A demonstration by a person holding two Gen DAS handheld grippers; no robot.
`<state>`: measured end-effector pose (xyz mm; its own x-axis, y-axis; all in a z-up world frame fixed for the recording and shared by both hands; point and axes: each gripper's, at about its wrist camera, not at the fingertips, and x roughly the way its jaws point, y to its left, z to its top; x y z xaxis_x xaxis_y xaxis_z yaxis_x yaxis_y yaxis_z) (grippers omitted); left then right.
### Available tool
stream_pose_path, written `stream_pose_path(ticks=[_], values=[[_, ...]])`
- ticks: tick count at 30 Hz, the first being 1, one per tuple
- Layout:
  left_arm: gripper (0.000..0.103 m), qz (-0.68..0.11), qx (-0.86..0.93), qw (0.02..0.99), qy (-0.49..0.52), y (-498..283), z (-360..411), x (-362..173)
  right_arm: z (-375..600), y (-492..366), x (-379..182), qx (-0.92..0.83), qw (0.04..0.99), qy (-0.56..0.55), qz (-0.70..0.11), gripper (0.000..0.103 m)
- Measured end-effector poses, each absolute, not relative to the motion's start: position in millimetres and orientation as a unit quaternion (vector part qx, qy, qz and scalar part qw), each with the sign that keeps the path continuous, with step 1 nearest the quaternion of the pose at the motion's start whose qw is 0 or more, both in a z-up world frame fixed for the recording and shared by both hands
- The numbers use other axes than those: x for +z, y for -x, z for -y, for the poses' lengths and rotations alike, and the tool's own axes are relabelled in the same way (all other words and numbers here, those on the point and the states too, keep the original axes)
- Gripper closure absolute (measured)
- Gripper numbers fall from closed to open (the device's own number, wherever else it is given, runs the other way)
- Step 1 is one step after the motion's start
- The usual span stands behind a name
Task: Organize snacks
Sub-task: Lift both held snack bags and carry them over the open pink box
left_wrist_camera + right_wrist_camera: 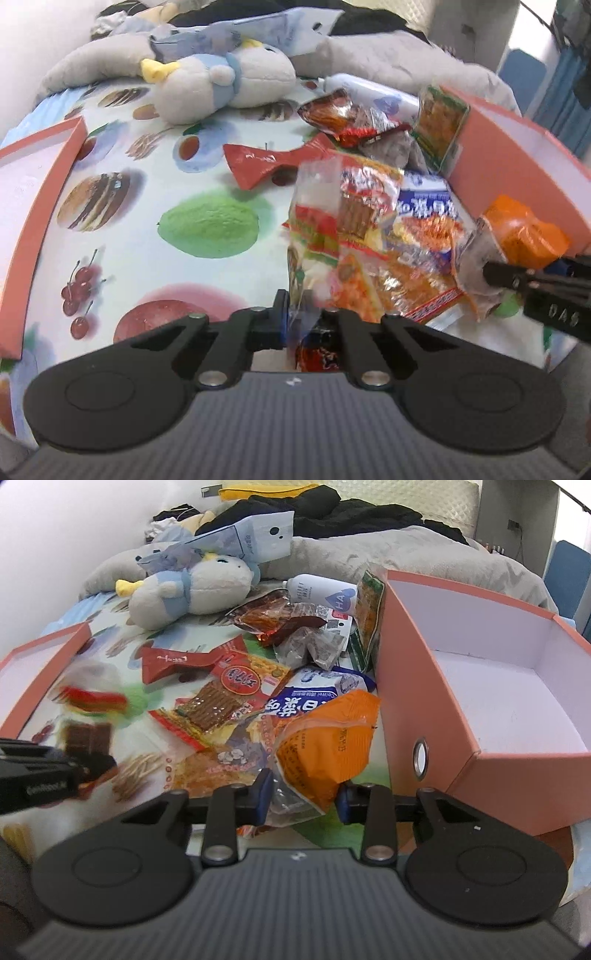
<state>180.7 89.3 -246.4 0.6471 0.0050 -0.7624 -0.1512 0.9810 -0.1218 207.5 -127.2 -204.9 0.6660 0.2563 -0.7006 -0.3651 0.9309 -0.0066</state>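
A pile of snack packets (236, 701) lies on a fruit-print cloth (147, 206) between two salmon-pink boxes. My left gripper (301, 325) is shut on a clear red-and-yellow snack packet (317, 206) and holds it upright above the cloth; the packet is blurred in the right wrist view (92, 709). My right gripper (304, 797) has its jaws around the lower end of an orange snack packet (325, 738), with its blue pads (263, 794) touching the packet's sides. In the left wrist view the orange packet (524, 236) sits beside the right box.
The open pink box (498, 701) stands at the right with an empty white inside. A pink lid (33, 192) lies at the left. A blue-and-white plush toy (192, 587), a white bottle (321, 590), grey bedding and dark clothes lie at the back.
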Motion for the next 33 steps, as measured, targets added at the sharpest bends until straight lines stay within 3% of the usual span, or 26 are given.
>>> stream_pose_path(ticks=[16,33], values=[[0.095,-0.377,0.048,0.915,0.135,-184.1,-82.7,-172.0,123.3,-211.7,-148.8,0.19,0.918,0.09,-0.337,0.066],[0.095,-0.293,0.024,0.945,0.144,-226.9,-67.4,-61.1,150.2,-231.6,-60.6,0.204,0.951,0.052,-0.226,0.066]])
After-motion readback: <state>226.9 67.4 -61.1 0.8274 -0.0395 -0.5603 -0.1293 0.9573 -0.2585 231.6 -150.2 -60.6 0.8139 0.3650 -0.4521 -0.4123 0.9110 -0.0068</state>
